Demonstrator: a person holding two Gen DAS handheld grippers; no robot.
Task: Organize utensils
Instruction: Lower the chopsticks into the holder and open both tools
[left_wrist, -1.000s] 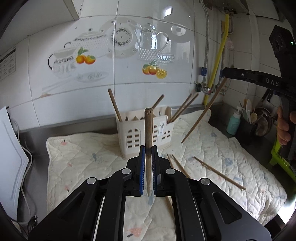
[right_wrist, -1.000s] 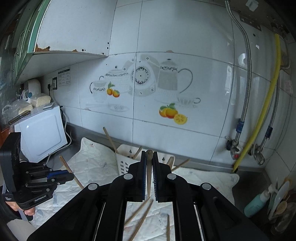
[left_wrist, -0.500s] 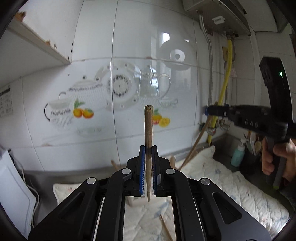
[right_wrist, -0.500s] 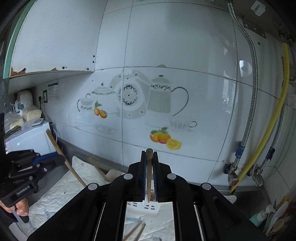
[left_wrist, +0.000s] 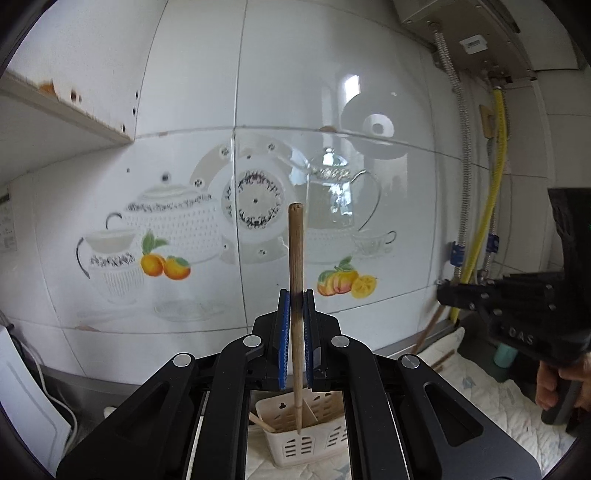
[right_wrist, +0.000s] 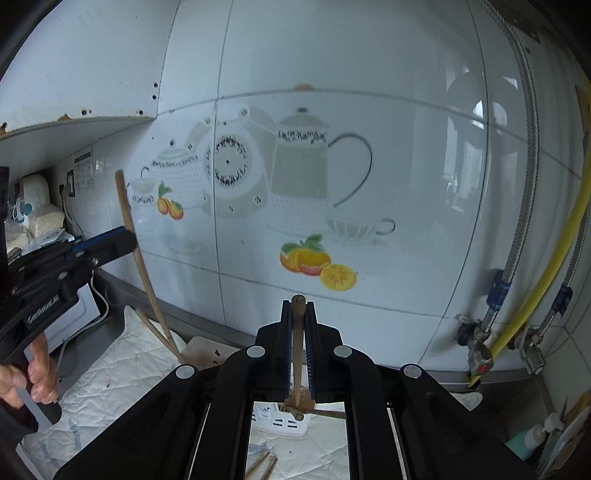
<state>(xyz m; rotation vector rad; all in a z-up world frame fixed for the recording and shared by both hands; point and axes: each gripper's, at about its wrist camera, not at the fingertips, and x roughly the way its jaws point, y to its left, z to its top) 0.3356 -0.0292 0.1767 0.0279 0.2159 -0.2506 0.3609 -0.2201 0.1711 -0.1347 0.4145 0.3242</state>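
Standing upright between the blue pads of the left claw, a wooden chopstick, clenched about midway, lower tip hanging over the open top of the cream utensil holder. Inside that holder, one slanted stick leaning in the left compartment. Under the holder, a quilted mat spread on the steel desk.

Gripped likewise in the right claw, a second chopstick, only its blunt top showing above the pads, lower end down near the same holder, whose white slotted wall peeks between the claw's arms. Whether this tip is inside a compartment: cannot tell. Loose chopsticks lying on the mat below.

Seen from the right wrist view, the left claw at the far left, held by a hand, its stick slanting down toward the holder's rim. Seen from the left wrist view, the right claw at the right edge, a hand on its handle.

Behind everything, a white tiled wall with a teapot-and-fruit decal; a yellow hose and braided steel hoses at the right; a white appliance at the left.
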